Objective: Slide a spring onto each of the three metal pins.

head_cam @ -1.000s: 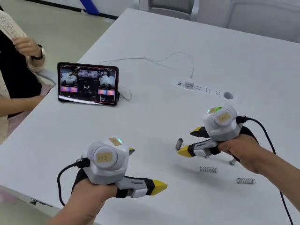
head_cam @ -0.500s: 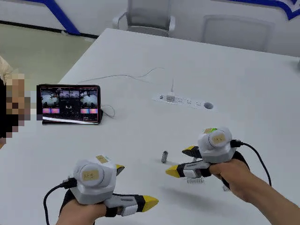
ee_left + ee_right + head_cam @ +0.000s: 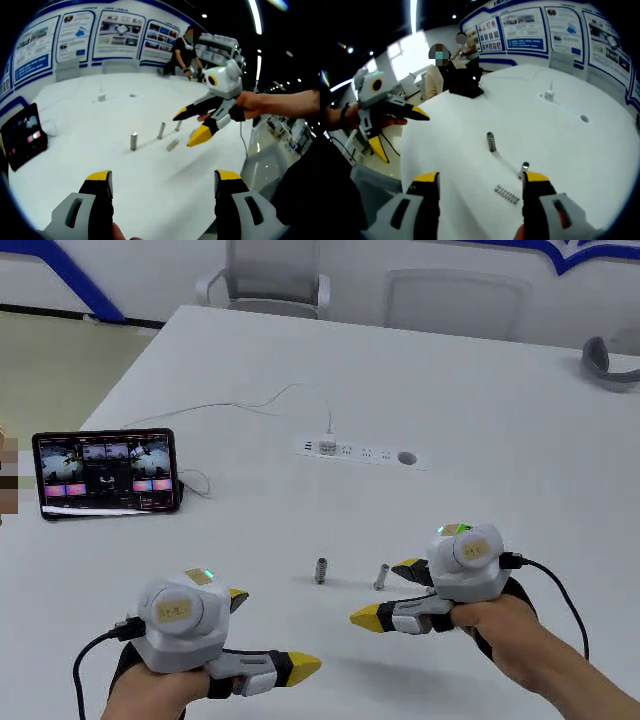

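Both wide open and empty, the right hand-held gripper [image 3: 480, 177], nearer than the left hand-held gripper [image 3: 163, 175], faces a loose spring [image 3: 507, 195] lying slantwise on the tabletop [image 3: 570, 150] between its jaws, near an upright pin [image 3: 524, 168].

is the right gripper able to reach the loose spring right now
Probably yes: the right gripper is open and the spring lies just ahead between its jaws, uncovered; one pin stands close.
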### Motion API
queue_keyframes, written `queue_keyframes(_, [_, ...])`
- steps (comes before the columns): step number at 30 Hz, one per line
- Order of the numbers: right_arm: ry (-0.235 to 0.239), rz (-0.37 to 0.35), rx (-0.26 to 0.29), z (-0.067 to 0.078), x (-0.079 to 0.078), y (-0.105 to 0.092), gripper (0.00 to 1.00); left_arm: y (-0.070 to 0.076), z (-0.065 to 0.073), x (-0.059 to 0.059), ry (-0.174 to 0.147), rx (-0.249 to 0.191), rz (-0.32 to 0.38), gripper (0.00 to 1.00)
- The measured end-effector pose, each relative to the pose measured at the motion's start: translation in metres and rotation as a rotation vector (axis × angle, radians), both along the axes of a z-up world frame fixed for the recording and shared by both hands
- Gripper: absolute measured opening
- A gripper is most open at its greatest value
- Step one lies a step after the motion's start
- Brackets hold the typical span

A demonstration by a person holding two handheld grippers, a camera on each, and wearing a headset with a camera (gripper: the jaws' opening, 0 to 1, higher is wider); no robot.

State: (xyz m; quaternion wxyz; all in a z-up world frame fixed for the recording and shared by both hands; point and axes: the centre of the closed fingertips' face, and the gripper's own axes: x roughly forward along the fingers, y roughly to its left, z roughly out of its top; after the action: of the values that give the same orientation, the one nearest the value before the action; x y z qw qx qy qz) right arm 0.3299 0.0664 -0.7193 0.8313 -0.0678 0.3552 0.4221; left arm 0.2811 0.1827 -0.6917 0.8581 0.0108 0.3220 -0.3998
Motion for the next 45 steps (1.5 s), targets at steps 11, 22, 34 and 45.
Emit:
queue_keyframes(11, [0.018,-0.098,0.025,-0.005,-0.020,-0.027,0.70,-0.004,-0.001,0.002,-0.006,0.002,-0.026,0.85])
queue_keyframes(22, [0.005,-0.185,0.051,0.000,-0.031,-0.050,0.73,-0.009,-0.005,0.005,-0.003,0.017,-0.066,0.85])
queue_keyframes(34, [-0.003,-0.242,0.067,0.004,-0.043,-0.070,0.78,-0.023,-0.009,0.011,0.002,0.027,-0.108,0.85])
queue_keyframes(45, [0.016,-0.285,0.074,0.002,-0.059,-0.089,0.82,-0.048,-0.014,0.015,0.004,0.051,-0.189,0.85])
